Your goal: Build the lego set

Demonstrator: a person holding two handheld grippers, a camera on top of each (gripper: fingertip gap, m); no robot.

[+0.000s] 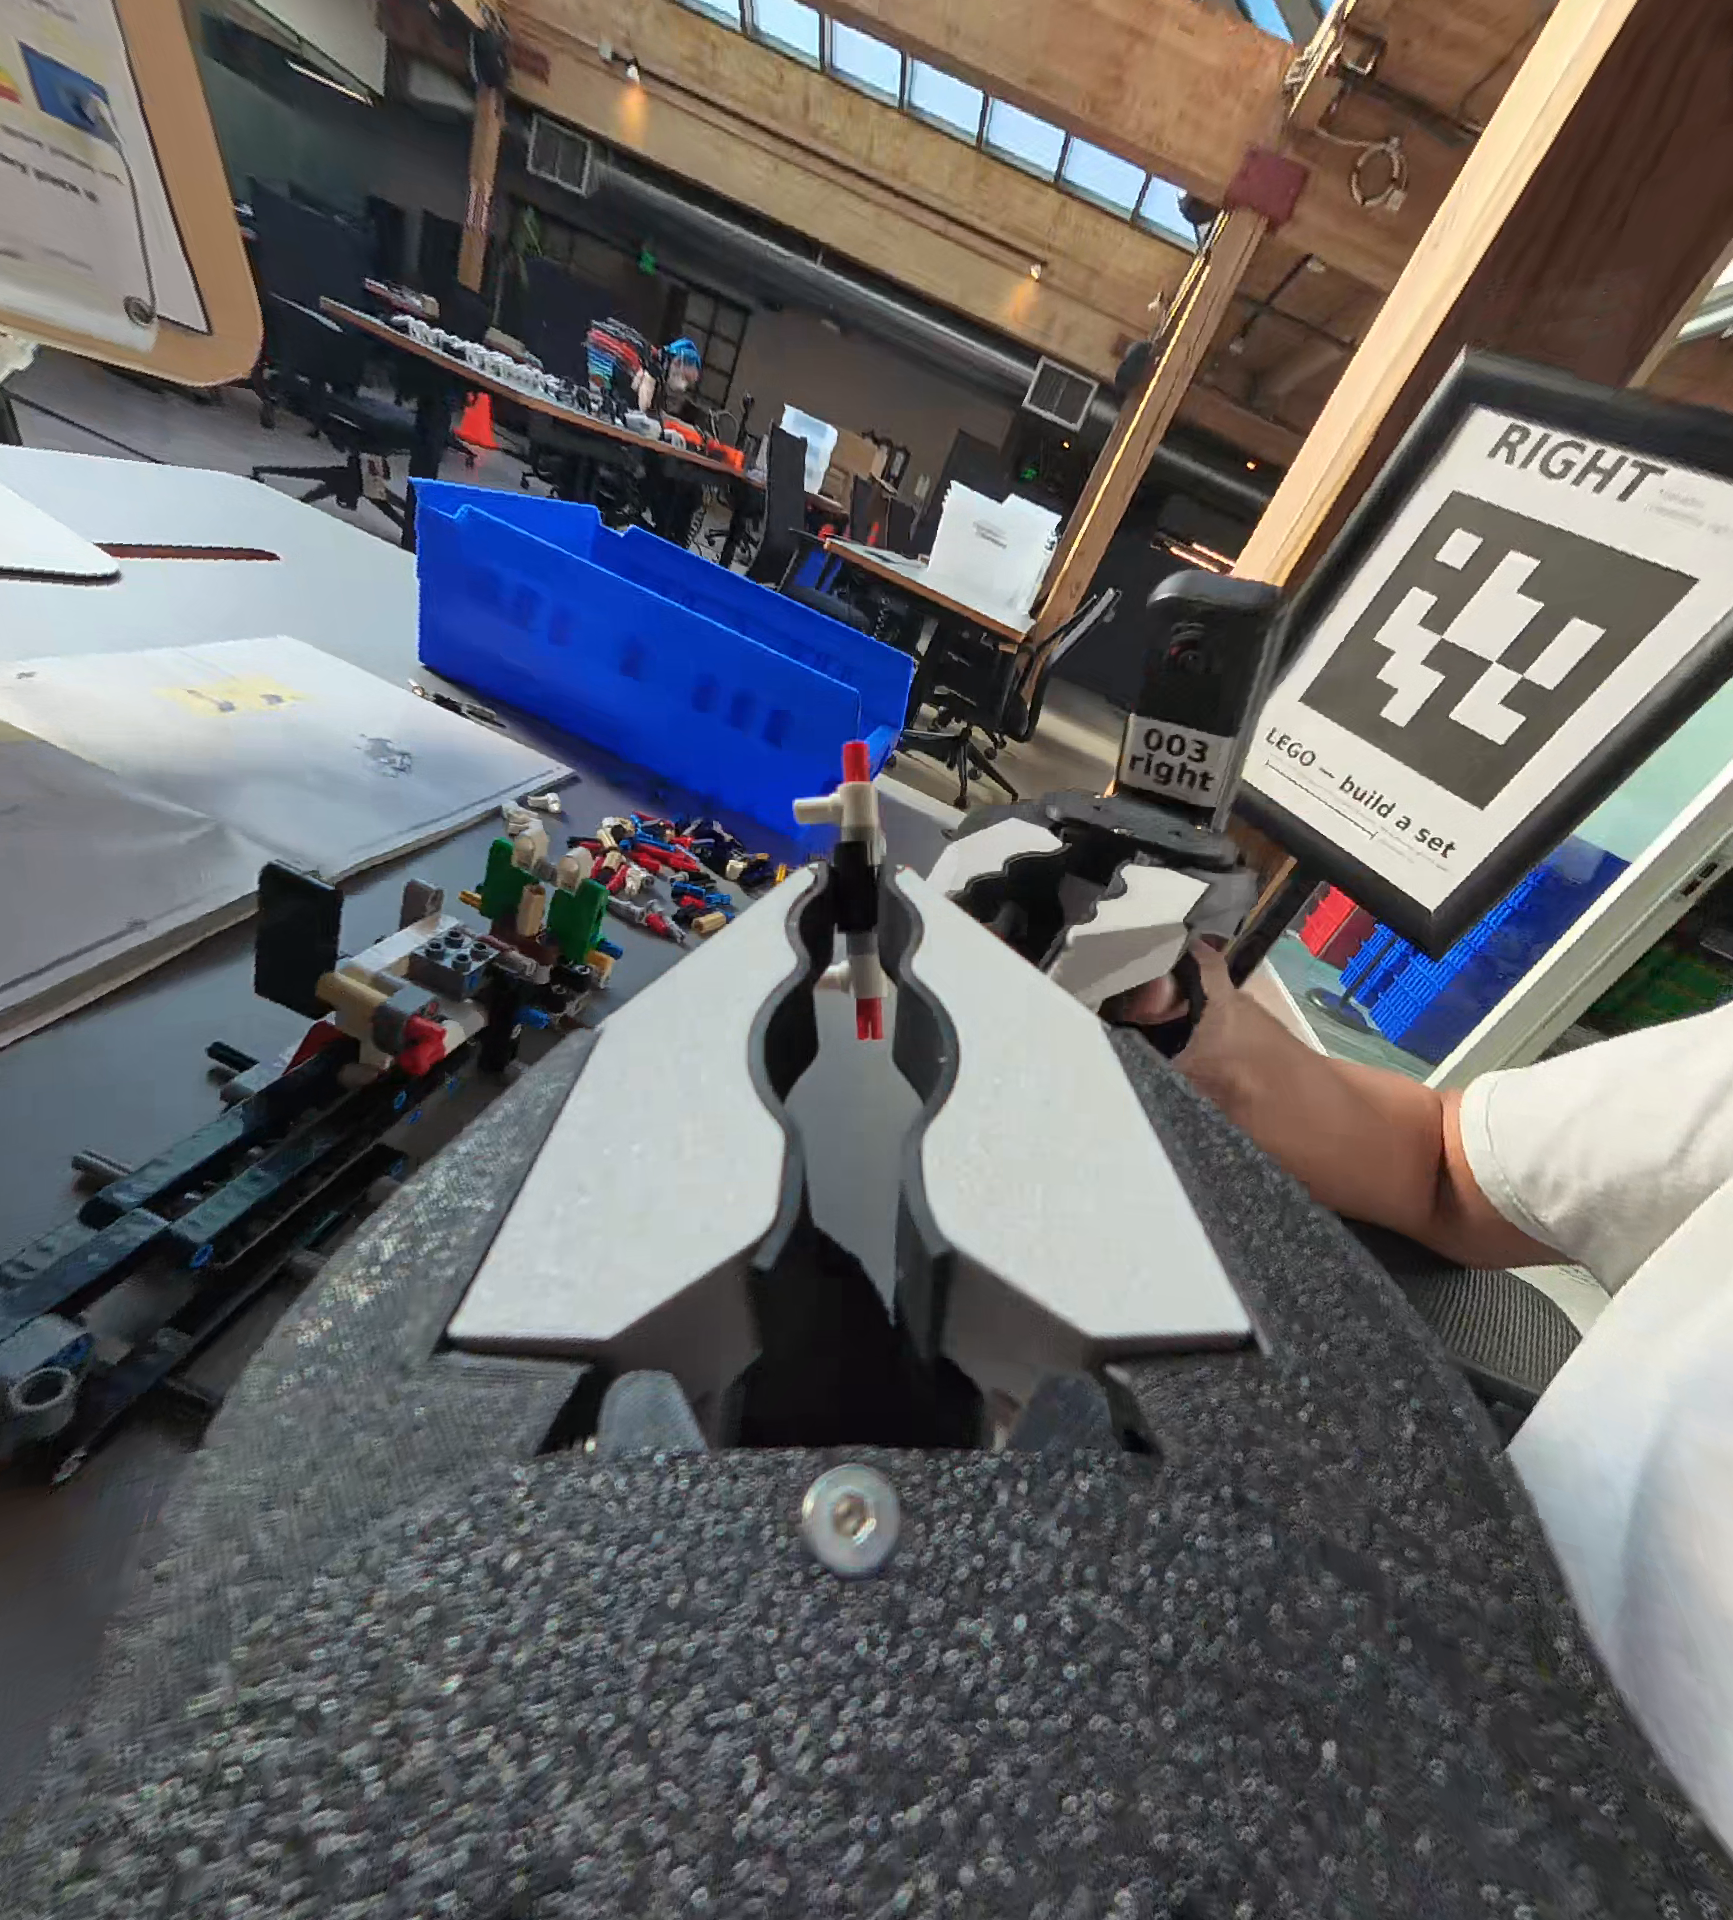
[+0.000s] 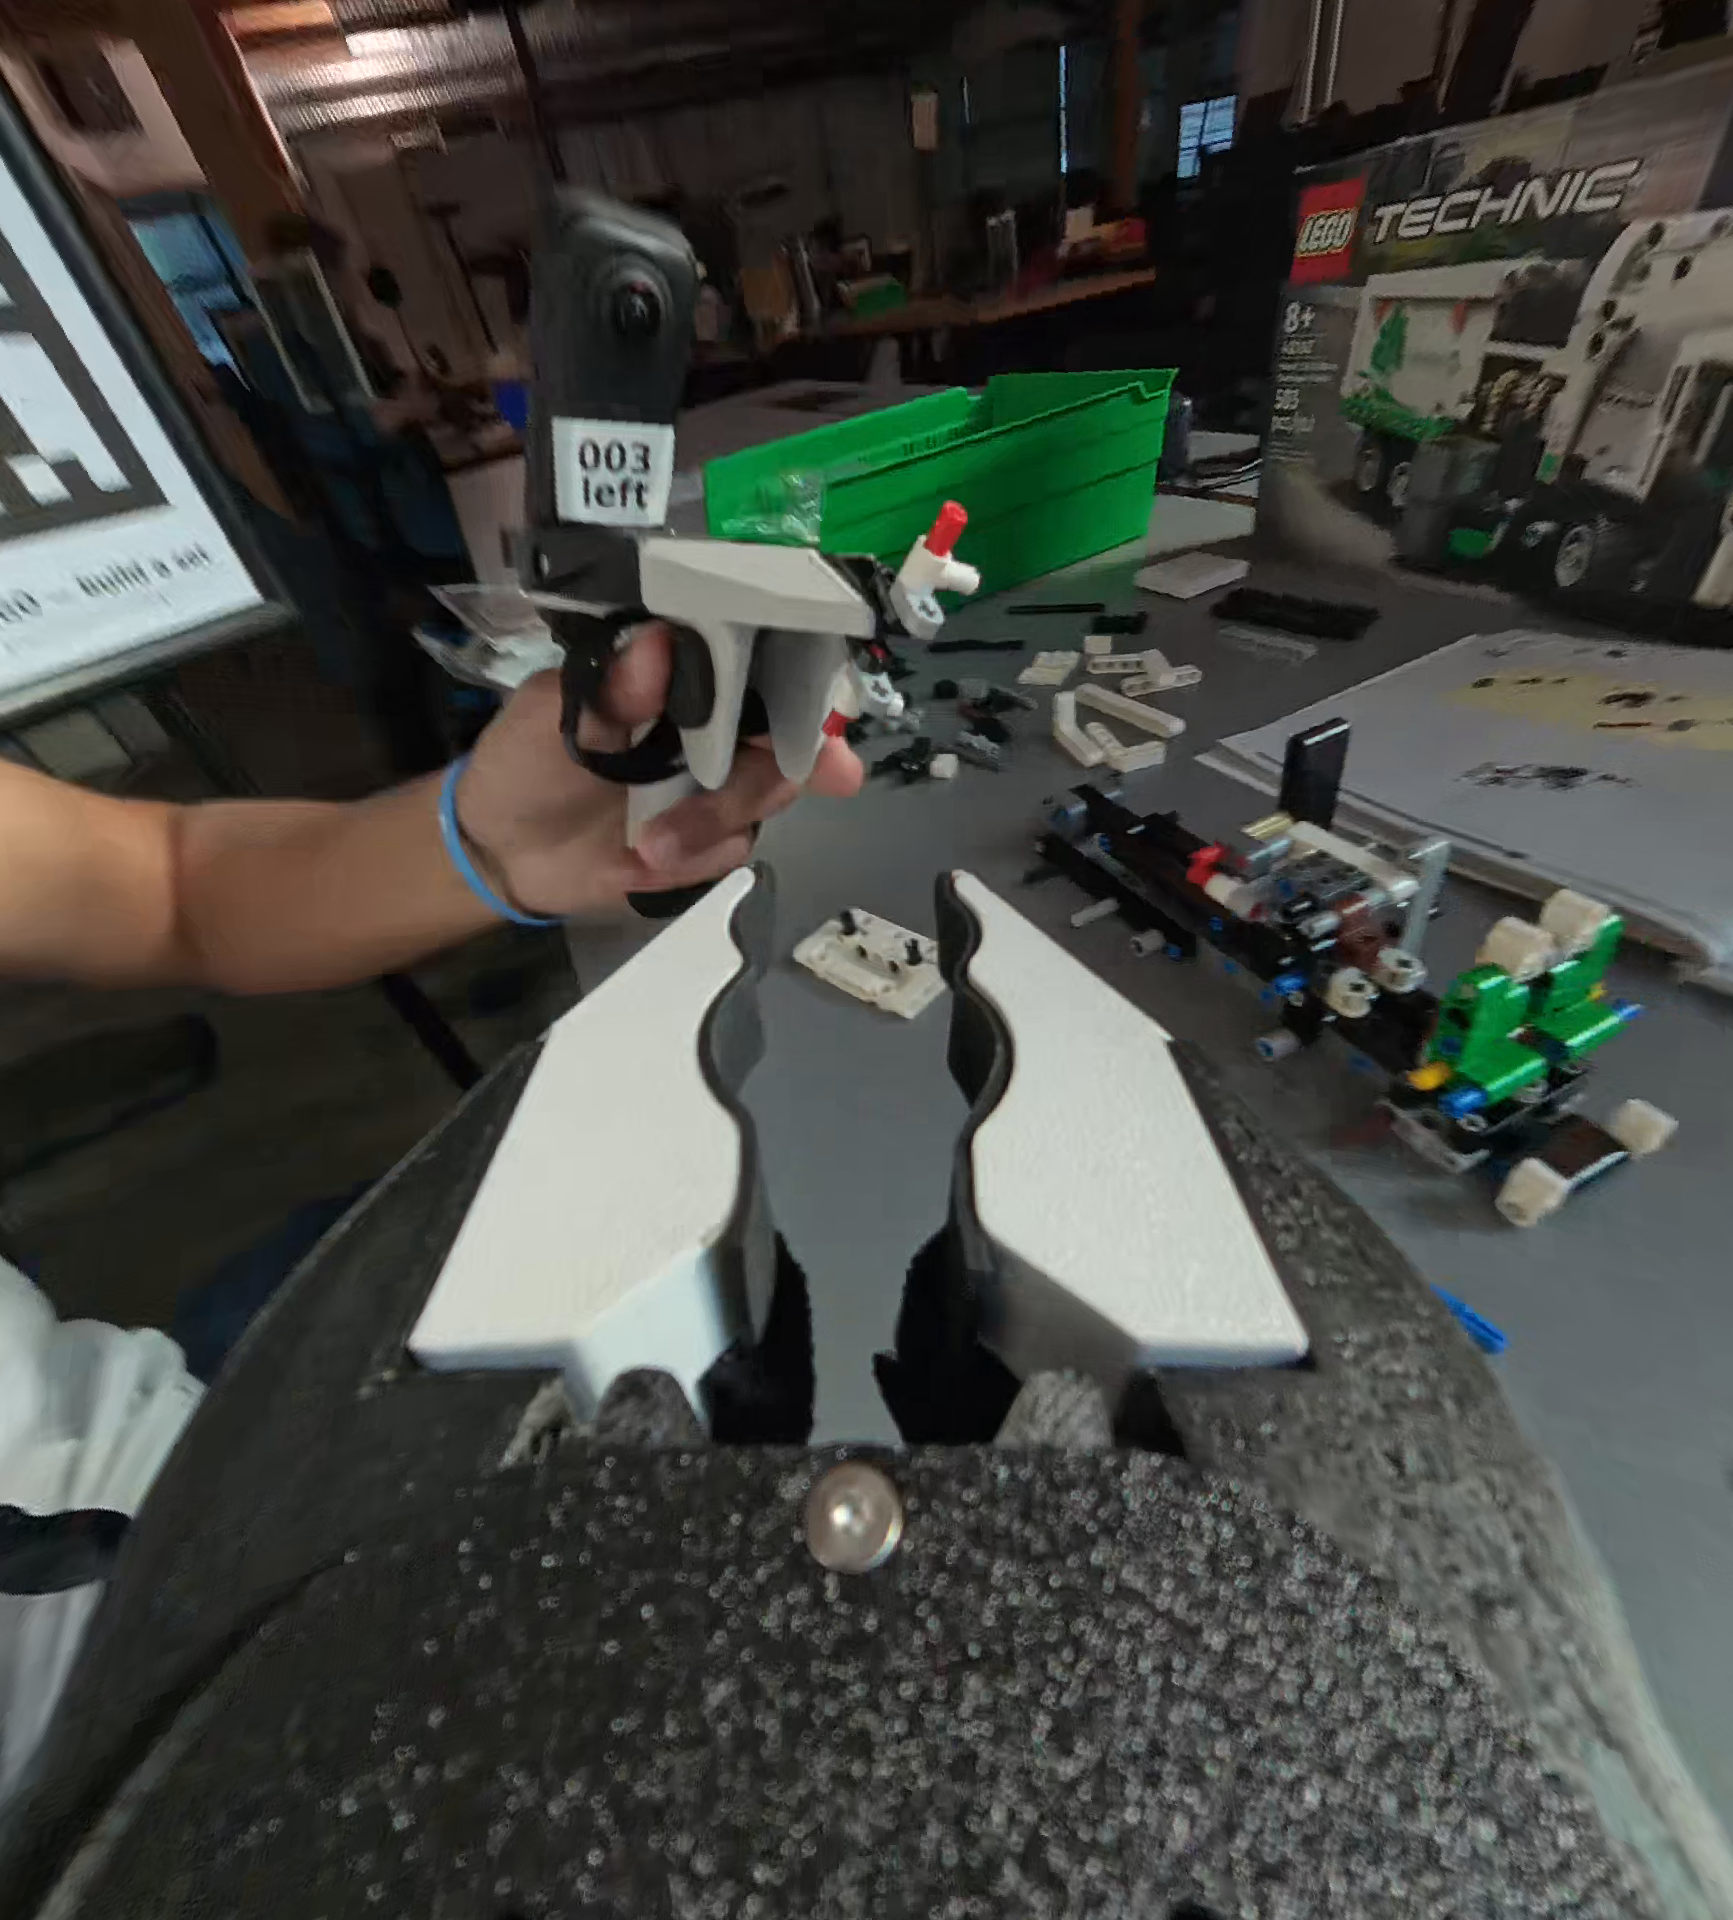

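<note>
Left wrist view: left gripper (image 1: 857, 914) pinches small stick of bricks (image 1: 860, 883), held up above table. Right gripper (image 2: 851, 914) spread, empty, over white plate piece (image 2: 872, 961). Half-built truck (image 2: 1361, 956) right; loose bricks (image 1: 664, 862) far.

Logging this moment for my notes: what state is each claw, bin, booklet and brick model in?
Left claw: shut on a small brick assembly, held upright off the table.
Right claw: open, nothing between its fingers, above a white plate piece.
Blue bin: upright.
Green bin: upright.
Instruction booklet: open, flat.
Truck chassis: partly built, on the table.
</note>
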